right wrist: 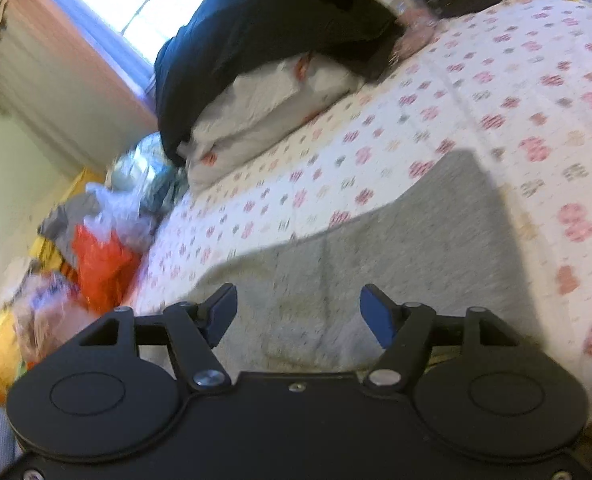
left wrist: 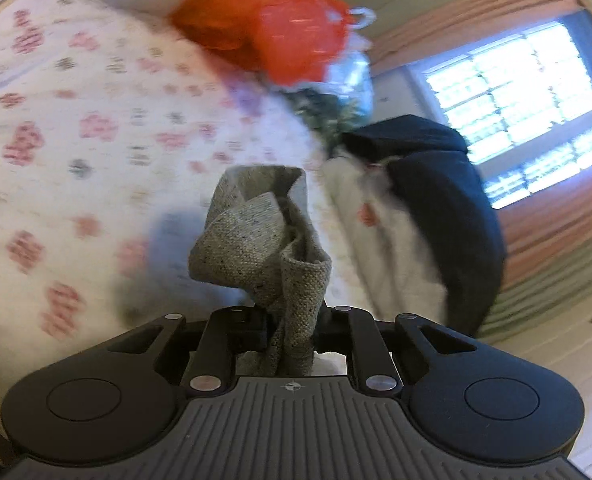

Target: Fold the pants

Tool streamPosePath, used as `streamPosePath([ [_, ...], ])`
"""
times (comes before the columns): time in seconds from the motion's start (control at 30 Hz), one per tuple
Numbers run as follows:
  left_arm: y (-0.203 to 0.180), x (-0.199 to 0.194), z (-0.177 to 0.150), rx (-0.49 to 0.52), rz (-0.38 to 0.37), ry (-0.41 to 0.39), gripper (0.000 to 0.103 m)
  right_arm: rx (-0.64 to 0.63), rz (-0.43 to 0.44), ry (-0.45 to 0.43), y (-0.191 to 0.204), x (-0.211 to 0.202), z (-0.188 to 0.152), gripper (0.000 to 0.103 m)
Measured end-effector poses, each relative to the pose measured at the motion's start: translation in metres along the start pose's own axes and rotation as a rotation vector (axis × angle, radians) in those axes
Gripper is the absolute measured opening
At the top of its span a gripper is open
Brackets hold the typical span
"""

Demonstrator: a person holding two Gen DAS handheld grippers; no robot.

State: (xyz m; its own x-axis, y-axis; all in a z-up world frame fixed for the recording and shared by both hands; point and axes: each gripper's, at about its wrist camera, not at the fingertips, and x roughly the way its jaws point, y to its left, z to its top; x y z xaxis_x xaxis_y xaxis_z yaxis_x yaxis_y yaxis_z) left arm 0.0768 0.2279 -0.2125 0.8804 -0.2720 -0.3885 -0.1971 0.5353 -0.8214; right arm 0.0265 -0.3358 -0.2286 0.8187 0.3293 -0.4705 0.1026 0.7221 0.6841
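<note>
Where jaws pinch bunched grey pants [left wrist: 264, 240], pads hidden.

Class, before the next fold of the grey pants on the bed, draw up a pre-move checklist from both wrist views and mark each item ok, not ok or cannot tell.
1. Left gripper shut on the grey pants, a bunch of fabric standing up past its fingers: ok.
2. Right gripper open, nothing between its blue pads: ok.
3. Right gripper over the pants, ready to take a second hold: ok.
4. Pants lying flat on the floral bedspread in the right wrist view: ok.
5. Landing area free of the dark garment and white pillow: ok, both lie further up the bed.
6. Which part of the pants the left gripper holds: cannot tell.
</note>
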Motion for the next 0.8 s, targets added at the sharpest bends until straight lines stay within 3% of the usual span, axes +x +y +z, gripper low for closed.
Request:
streamPosePath([
  [0.2,-0.097,0.013,-0.054,0.197,-0.134,0.055,0.016,0.176,-0.033,-0.089,-0.033,-0.042,0.023,0.077],
  [0.4,-0.176,0.041,-0.142,0.454,-0.244,0.191,0.017,0.286,-0.053,-0.139,-0.070,-0.073,0.028,0.079],
  [0.6,-0.209,0.080,-0.243,0.655,-0.277,0.371,0.017,0.341,-0.064,-0.170,-0.096,-0.097,0.020,0.079],
  [0.8,-0.225,0.109,-0.304,0.757,-0.247,0.415,0.018,0.365,-0.060,-0.184,-0.109,-0.109,0.018,0.080],
])
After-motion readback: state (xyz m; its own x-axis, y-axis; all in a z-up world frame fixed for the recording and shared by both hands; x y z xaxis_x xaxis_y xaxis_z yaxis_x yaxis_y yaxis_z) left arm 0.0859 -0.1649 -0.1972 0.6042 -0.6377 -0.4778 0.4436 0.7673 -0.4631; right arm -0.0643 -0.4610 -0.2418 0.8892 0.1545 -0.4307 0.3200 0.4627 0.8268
